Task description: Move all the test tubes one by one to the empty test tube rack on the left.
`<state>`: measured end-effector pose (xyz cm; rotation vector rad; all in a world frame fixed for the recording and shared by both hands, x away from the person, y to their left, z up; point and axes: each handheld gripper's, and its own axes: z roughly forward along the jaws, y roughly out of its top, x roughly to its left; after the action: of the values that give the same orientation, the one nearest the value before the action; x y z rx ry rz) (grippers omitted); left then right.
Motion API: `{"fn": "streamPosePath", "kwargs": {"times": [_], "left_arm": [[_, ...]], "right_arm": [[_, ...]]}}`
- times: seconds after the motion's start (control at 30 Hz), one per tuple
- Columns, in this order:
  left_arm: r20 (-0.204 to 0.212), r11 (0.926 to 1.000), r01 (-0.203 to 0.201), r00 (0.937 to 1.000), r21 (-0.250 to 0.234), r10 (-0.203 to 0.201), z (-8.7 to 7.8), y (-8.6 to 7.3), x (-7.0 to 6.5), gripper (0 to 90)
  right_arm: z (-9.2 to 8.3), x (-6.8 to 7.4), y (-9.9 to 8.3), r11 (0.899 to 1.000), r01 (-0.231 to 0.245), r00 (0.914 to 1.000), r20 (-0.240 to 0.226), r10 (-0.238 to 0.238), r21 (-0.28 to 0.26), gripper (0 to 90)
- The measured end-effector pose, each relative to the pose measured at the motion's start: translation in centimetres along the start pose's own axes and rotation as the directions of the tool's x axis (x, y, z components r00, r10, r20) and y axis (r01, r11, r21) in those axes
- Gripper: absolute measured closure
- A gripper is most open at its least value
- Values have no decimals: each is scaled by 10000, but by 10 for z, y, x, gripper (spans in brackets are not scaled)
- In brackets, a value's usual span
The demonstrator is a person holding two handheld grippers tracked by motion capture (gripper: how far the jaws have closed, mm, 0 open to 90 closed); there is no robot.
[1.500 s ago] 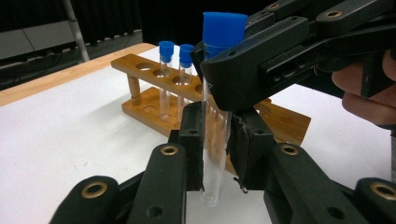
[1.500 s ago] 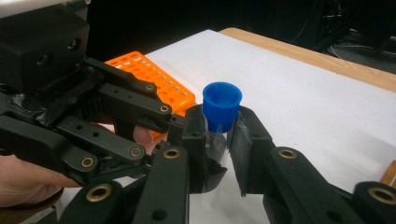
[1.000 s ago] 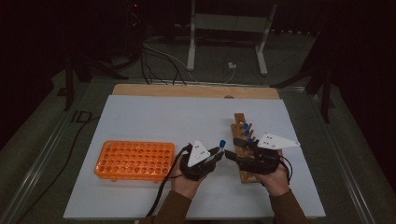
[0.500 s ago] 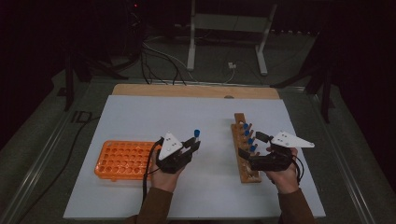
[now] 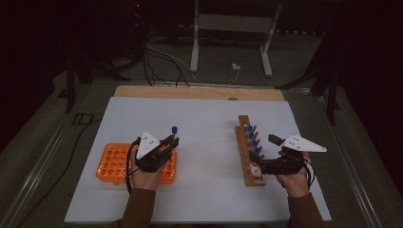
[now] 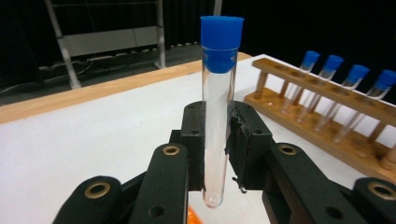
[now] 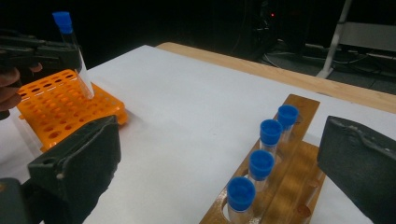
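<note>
Over the orange rack point(image 5: 116, 164), L claw point(image 5: 172, 141) grips a capped tube point(image 6: 217, 112) upright: transfer step, w/ tube about to be slotted. Next it needs lining up w/ a hole, then lowering. Across the worktop point(image 5: 209, 123), R claw point(image 5: 256, 159), jaws just opened wide, empty, sits by the wooden rack point(image 5: 247, 164).

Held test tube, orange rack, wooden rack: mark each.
test tube point(image 6: 218, 107), left gripper view, glass body.
orange rack point(image 5: 112, 164), high view, bare left grid.
wooden rack point(image 5: 246, 164), high view, left rail.
</note>
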<state>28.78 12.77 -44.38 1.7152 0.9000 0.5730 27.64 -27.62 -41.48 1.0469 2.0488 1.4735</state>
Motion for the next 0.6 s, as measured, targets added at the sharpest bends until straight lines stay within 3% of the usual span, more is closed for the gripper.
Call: {"fn": "streamPosePath", "kwargs": {"times": [0.33,0.6], "left_arm": [[-437,9993,108,9990,345,-92,10,-6,14,769],[-571,9977,40,9984,674,-2,19,-10,18,769]], "right_arm": [[-3,-2,0,10000,-31,10000,22,31,-93,2],[-4,-1,0,9999,1,10000,-44,-2,-107,2]]}}
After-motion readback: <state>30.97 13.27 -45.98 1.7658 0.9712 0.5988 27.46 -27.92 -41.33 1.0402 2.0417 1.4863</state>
